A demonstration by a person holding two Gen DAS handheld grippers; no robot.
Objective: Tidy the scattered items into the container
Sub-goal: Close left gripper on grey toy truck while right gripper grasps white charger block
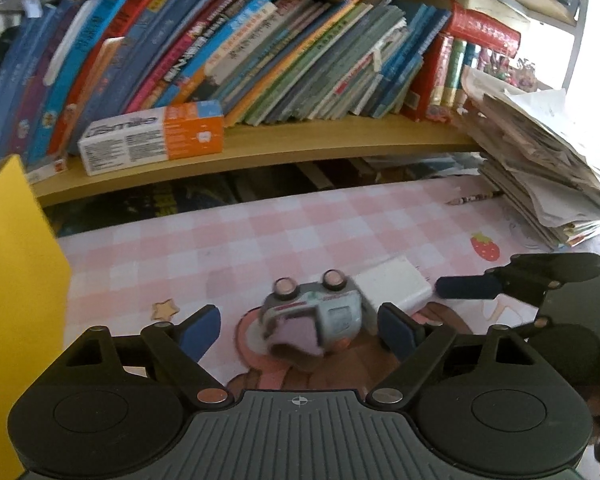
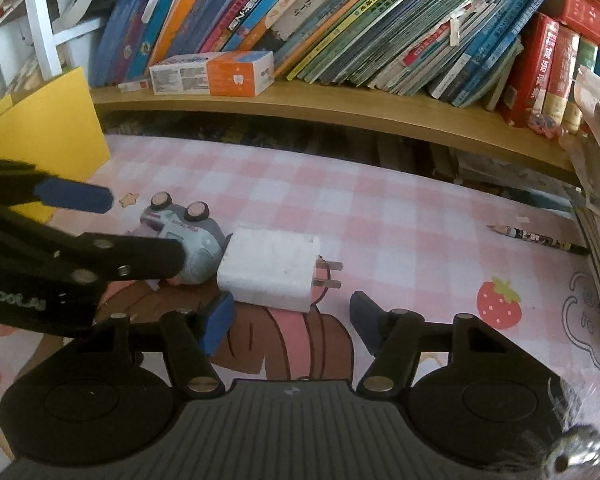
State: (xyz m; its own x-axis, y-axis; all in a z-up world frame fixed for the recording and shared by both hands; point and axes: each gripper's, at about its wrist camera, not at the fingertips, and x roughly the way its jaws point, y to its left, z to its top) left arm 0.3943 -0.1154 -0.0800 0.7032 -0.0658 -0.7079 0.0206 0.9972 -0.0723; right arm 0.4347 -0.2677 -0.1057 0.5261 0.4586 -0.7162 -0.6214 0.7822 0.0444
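Reaching with both tools at once, we are working over the pink checked table (image 2: 380,208). We are bringing the left gripper (image 1: 300,330) around the toy car (image 1: 314,312), which is lying upside down with its wheels in the air; its jaws are standing wide, one on each side of the car, and we judge they are not yet closing on it. We are lining up the right gripper (image 2: 292,322) on the white charger (image 2: 270,274), whose two prongs are pointing away from the car. Its jaws are also spread wide; the left finger is sitting just beside the charger's near corner, while the right one is well apart from it. Car and charger are touching each other near the middle of the table.

We are judging the task to be early on. The yellow box (image 2: 44,136), probably the container, is standing at the left edge, but we cannot see inside it, so we cannot say whether anything is already stowed. At least the car and the charger are still out, and a pencil (image 2: 538,238) is lying far to the right beside a stack of papers (image 1: 540,160). We are leaving the books (image 1: 260,48) on the shelf (image 1: 300,140) alone.
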